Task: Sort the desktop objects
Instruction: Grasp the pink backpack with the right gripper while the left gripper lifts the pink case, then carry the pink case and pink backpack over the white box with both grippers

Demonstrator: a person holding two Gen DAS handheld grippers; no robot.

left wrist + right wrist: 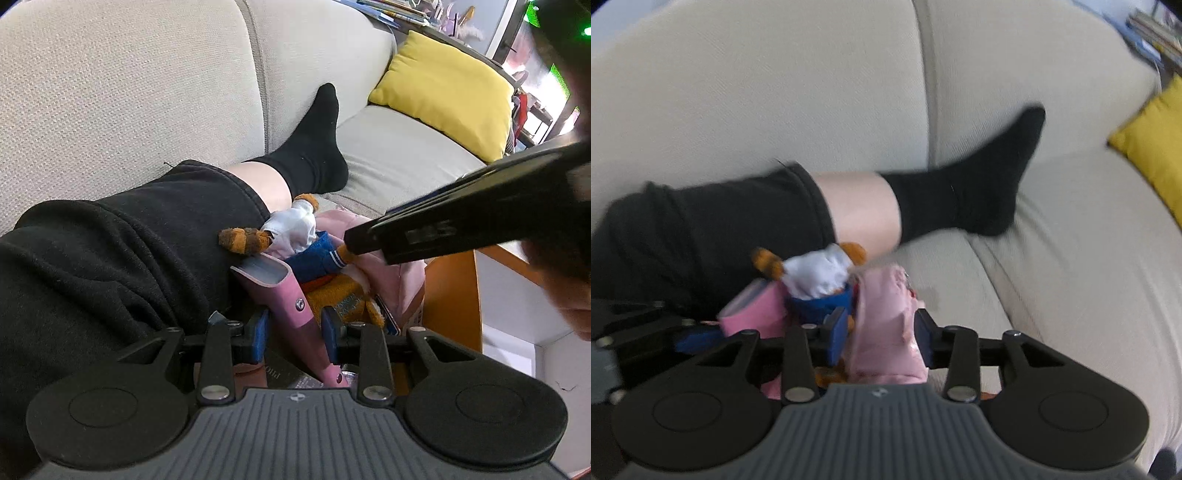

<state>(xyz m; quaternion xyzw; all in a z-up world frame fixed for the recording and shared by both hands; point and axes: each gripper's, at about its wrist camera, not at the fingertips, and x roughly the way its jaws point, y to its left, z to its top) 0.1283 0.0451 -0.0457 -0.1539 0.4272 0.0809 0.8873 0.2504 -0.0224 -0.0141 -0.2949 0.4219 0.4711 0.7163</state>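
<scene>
Left gripper (295, 334) straddles the pink strap (291, 295) of a pink bag (391, 269) resting on the beige sofa (129, 92) beside the person's leg; the blue pads (260, 334) stand on either side of the strap, with a visible gap on the left side, and whether the right pad presses on it cannot be told. Right gripper (881, 334) is spread, its jaws to either side of the bag's pink fabric edge (886, 321), not clamping it. A stuffed toy (295, 230) with orange-brown striped limbs, white cloth and blue garment sits head-down in the bag's opening, legs protruding upward. In the left wrist view the right gripper's fingertip lies at the toy's blue sleeve. Leg in black trousers (110, 258) and black sock (314, 147) lies along the seat. Yellow cushion (450, 96) at the far end of the sofa. Right wrist view is motion-blurred
</scene>
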